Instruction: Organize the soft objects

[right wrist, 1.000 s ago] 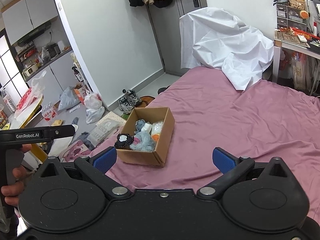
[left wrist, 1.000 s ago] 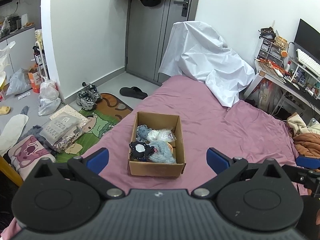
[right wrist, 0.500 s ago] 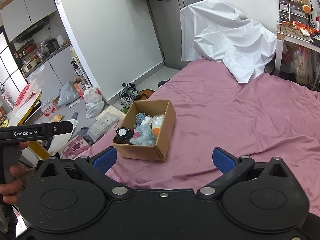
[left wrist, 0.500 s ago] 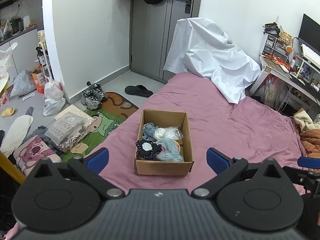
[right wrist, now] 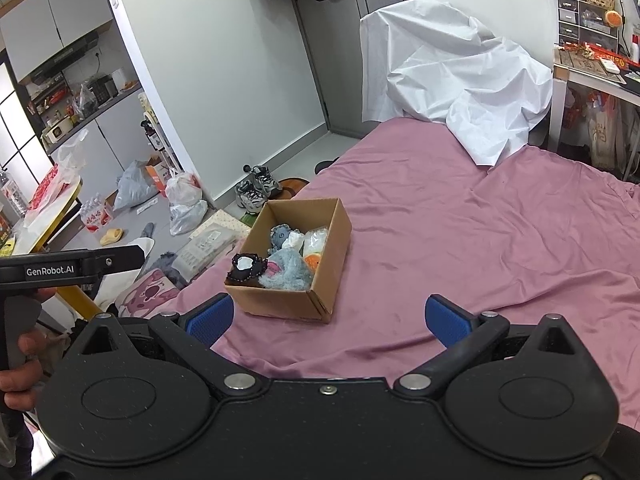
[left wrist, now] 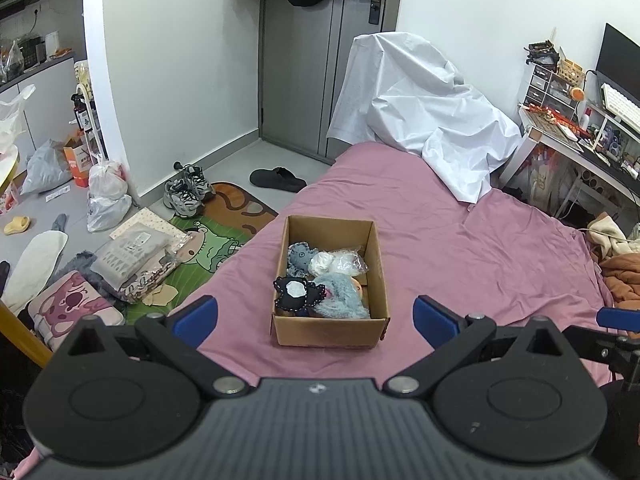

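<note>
An open cardboard box (left wrist: 330, 332) is set on the pink bed sheet (left wrist: 480, 264), near the bed's floor-side edge. Inside the box are packed a fluffy blue plush (left wrist: 340, 296), a black plush with a white patch (left wrist: 296, 296), a grey-blue plush (left wrist: 300, 256) and a white bagged item (left wrist: 344, 262). The left gripper (left wrist: 316, 316) and right gripper (right wrist: 326, 316) are held short of the box, jaws wide apart and empty.

**Bed surface and its load**

Bed with wrinkled mauve-pink sheet (left wrist: 460, 248). Open brown cardboard box (left wrist: 378, 264) rests near its left edge; crumpled white sheet (left wrist: 432, 116) drapes onto the far end; orange-brown blanket (left wrist: 624, 280) lies at right.
</note>
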The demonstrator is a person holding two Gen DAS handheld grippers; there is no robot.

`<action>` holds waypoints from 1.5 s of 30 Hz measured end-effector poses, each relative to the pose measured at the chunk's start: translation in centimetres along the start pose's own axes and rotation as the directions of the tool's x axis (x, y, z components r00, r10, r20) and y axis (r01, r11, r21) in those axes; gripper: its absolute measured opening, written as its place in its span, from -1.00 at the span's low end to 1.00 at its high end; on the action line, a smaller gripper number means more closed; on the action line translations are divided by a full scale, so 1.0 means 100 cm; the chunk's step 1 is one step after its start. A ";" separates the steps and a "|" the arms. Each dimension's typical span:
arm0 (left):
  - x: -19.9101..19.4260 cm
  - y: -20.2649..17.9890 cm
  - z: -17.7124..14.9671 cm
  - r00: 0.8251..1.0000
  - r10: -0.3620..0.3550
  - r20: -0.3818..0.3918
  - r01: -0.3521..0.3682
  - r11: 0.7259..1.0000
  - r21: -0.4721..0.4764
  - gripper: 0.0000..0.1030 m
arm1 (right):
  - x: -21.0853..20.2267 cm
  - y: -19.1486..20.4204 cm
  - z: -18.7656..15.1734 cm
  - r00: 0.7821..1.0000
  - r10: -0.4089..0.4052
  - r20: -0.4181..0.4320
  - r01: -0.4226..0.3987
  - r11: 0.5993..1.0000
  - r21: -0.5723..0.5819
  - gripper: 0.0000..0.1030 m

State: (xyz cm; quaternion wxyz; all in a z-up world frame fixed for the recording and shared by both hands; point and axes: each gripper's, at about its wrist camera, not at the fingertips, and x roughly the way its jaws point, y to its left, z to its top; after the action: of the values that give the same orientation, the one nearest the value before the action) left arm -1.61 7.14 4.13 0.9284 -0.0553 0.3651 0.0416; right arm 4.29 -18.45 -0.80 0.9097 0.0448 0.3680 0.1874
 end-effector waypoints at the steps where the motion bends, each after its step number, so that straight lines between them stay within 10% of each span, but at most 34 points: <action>1: 0.000 0.000 0.000 1.000 0.001 0.001 -0.001 1.000 0.002 1.00 | 0.000 0.000 0.000 1.000 0.000 0.000 0.000 1.000 -0.001 1.00; 45: 0.015 -0.009 -0.009 0.999 -0.027 -0.023 0.027 0.999 0.019 1.00 | 0.004 -0.003 -0.001 1.000 0.015 -0.012 -0.015 1.000 0.024 1.00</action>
State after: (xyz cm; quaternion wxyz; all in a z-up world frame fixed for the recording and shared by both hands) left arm -1.04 6.21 2.54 0.9252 -0.0518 0.3751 0.0251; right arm 4.59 -18.62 -1.24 0.9054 0.0573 0.3752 0.1901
